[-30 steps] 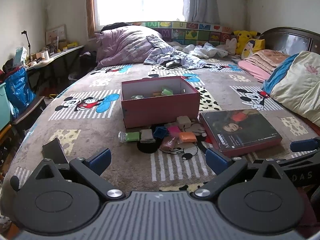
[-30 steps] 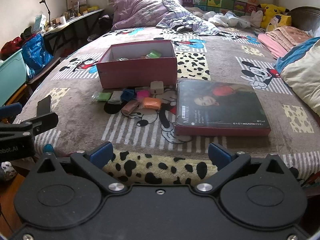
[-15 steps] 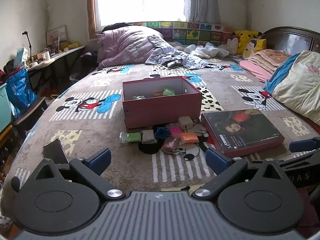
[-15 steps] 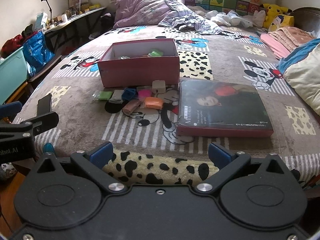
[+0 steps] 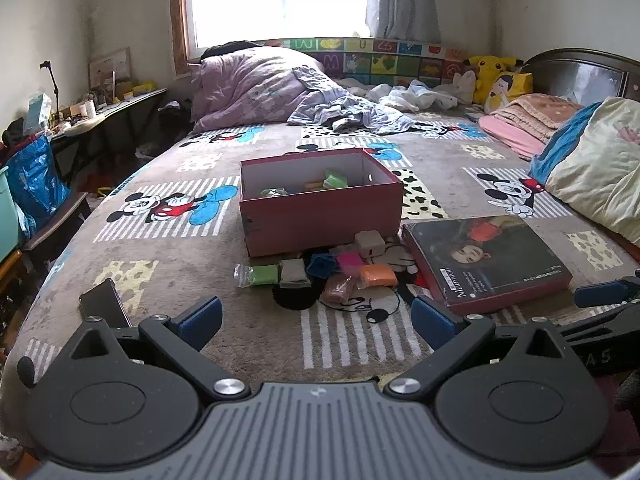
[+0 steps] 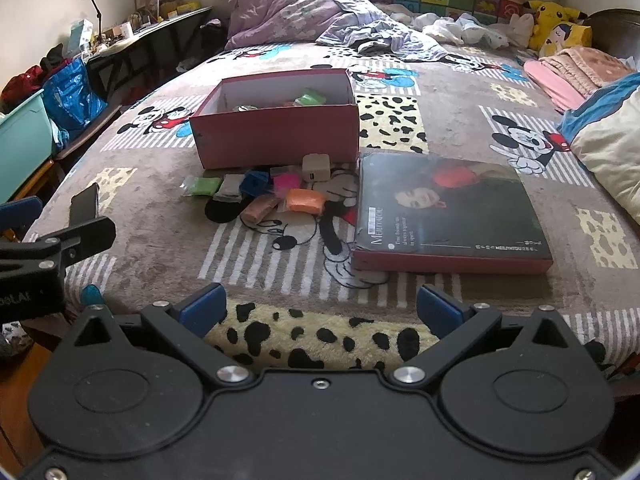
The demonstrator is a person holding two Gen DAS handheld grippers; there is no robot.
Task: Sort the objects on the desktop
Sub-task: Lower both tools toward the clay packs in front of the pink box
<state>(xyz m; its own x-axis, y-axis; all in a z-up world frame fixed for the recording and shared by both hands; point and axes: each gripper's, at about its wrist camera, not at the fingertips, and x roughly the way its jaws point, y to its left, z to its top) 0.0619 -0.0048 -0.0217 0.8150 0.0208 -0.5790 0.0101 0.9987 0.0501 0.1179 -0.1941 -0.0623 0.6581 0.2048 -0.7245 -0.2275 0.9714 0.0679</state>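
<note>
A red open box (image 5: pixel 320 212) (image 6: pixel 276 132) sits mid-bed with a few coloured packets inside. In front of it lies a heap of small items: a green packet (image 5: pixel 262 274) (image 6: pixel 204 186), a blue piece (image 5: pixel 321 265), a pink packet (image 6: pixel 287 181), an orange packet (image 5: pixel 378 274) (image 6: pixel 306 199), a brown packet (image 5: pixel 339 289) and a beige cube (image 5: pixel 369 242) (image 6: pixel 315 167). The box lid (image 5: pixel 484 260) (image 6: pixel 448 212) lies flat to the right. My left gripper (image 5: pixel 316 316) and right gripper (image 6: pixel 318 306) hover open near the bed's front edge, holding nothing.
A dark phone (image 5: pixel 104 304) (image 6: pixel 84 208) lies at the bed's front left. Pillows and folded blankets (image 5: pixel 592 160) line the right side, a purple quilt (image 5: pixel 256 88) and clothes the far end. A desk and blue bag (image 5: pixel 36 184) stand left of the bed.
Both views have shifted slightly; the box and heap sit a bit nearer and higher in the frames. Both grippers stay open and nothing on the bed moved.
</note>
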